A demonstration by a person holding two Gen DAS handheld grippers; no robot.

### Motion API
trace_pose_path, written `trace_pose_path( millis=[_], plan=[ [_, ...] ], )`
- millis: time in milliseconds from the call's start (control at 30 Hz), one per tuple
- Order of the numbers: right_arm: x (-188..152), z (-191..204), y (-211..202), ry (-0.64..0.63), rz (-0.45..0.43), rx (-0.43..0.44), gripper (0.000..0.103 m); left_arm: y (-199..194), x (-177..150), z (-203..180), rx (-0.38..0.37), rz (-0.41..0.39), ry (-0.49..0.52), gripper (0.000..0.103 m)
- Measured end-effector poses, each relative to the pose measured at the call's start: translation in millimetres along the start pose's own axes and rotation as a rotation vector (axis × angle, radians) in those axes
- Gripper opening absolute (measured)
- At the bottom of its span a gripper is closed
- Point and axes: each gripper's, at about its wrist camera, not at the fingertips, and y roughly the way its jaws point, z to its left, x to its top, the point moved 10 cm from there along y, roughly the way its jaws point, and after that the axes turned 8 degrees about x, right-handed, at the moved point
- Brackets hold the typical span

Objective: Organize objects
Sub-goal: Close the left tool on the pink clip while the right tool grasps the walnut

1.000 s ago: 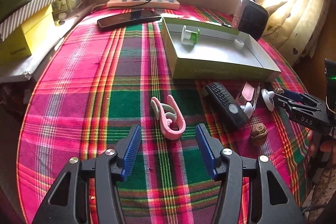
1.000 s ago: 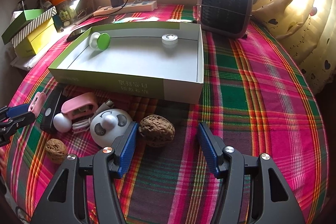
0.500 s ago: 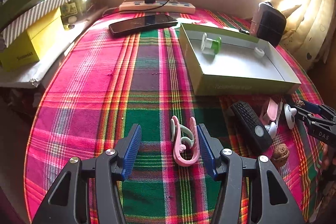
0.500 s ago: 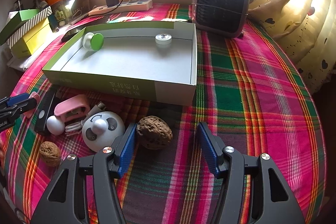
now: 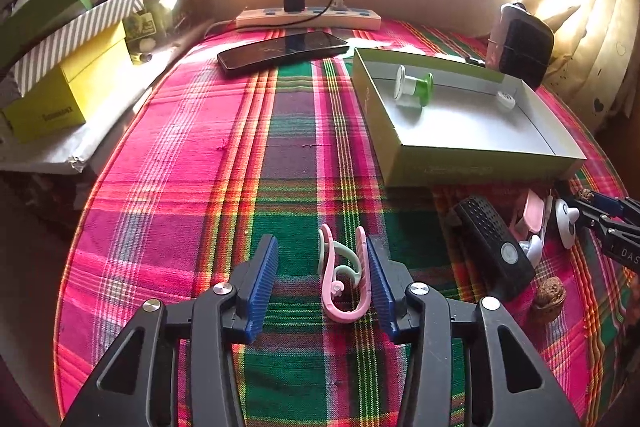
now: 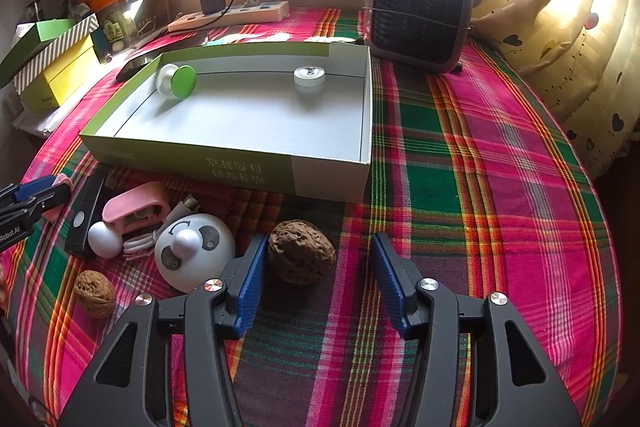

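My left tool sits wide at bottom centre of its view, the pink clip lying on the plaid desk between the pads — touching the right-side pad, clear of the other. My right tool is wide too, big walnut btwn its pads, against the left-side one. Green box lies mid-frame w/ a green spool in its upper-left corner.

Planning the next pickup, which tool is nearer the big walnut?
Right. The right tool is open around the big walnut; the left tool sits across the table at the pink clip.
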Motion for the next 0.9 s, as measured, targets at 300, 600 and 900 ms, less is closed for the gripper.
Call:
trace_pose_path(
  millis=[300,600,900],
  plan=[
    [1.4,-2.6,-1.5,0.014,-0.008,0.006,0.033,0.7,0.5,8.6,0.021,-0.003,-0.010,0.021],
    [1.2,-2.7,-2.0,0.015,-0.008,0.004,0.033,0.7,0.2,9.0,0.020,-0.003,-0.011,0.021],
    [1.5,-3.6,-1.8,0.018,-0.009,0.005,0.033,0.7,0.4,10.0,0.016,-0.002,-0.018,0.021]
  ],
)
